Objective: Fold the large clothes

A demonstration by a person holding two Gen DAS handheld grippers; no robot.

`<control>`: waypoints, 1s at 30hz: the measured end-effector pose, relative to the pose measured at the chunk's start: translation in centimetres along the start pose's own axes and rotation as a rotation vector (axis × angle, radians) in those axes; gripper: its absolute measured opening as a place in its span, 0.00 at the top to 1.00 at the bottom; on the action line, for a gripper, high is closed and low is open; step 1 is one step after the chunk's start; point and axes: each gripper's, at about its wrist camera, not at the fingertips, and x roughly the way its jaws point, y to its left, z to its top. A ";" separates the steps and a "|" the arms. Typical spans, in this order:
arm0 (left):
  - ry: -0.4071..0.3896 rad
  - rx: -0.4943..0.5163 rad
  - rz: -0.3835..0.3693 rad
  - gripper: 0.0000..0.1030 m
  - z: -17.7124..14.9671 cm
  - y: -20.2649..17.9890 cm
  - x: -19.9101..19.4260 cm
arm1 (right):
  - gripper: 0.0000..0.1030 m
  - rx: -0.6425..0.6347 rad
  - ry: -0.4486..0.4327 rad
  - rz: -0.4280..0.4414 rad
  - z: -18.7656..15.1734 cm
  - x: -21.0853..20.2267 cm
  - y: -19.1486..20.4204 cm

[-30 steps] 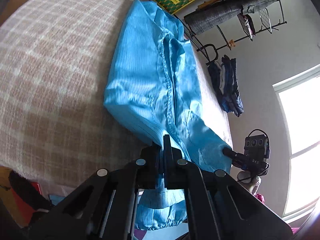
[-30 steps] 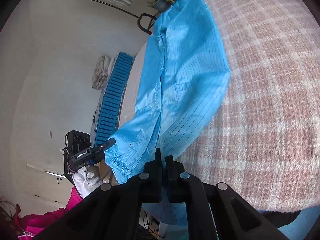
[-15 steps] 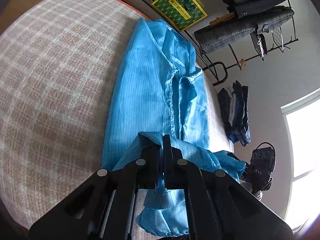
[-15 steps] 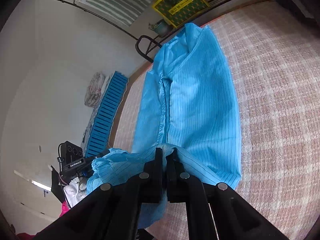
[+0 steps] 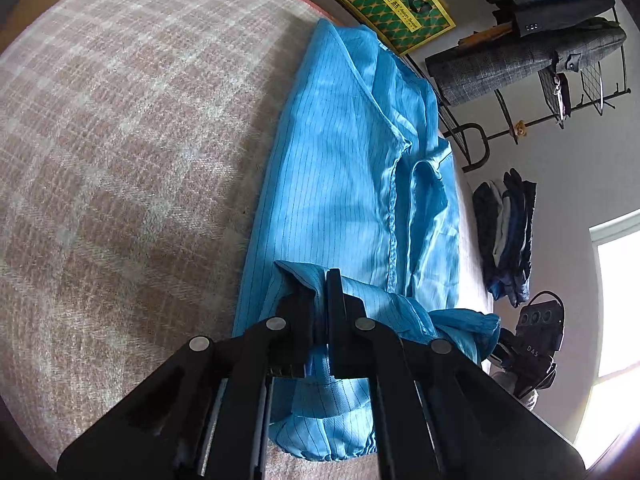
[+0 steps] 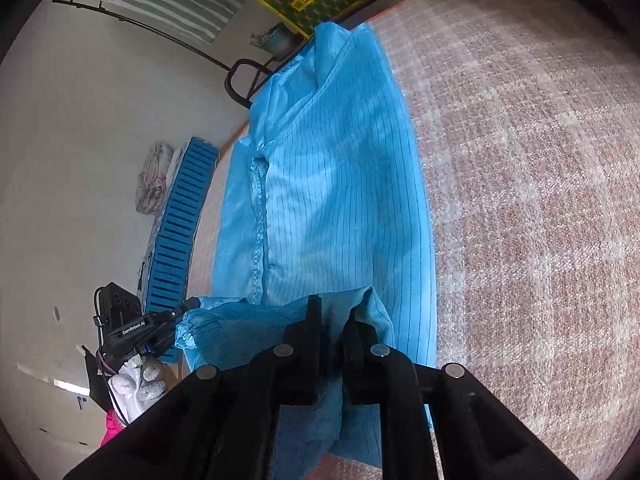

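A large bright blue pinstriped garment lies lengthwise on a pink-and-white plaid bed cover; it also shows in the right wrist view. My left gripper is shut on the garment's near hem and holds it raised over the body. My right gripper has its jaws a little apart, with the hem fabric still bunched between them. Each gripper shows at the edge of the other's view, at the opposite corner of the folded-over hem.
The plaid cover spreads wide beside the garment. A clothes rack with jackets and a yellow-green poster stand past the far end. A blue slatted crate leans by the wall.
Both grippers carried the hanging hem up from the bed's near edge and forward over the garment, folding it over. The right jaws have parted slightly.
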 end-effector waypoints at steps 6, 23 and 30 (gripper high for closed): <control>-0.062 0.059 0.004 0.67 -0.3 0.3 -3.5 | 0.63 -0.084 -0.062 0.017 -1.0 -4.0 0.6; 0.183 0.121 0.028 0.67 -9.7 1.0 -2.4 | 0.77 -0.321 0.174 -0.001 -6.3 -1.0 2.1; 0.051 0.151 0.004 0.67 -5.1 -3.1 -1.9 | 0.77 -0.283 0.060 0.036 -3.2 -0.8 3.8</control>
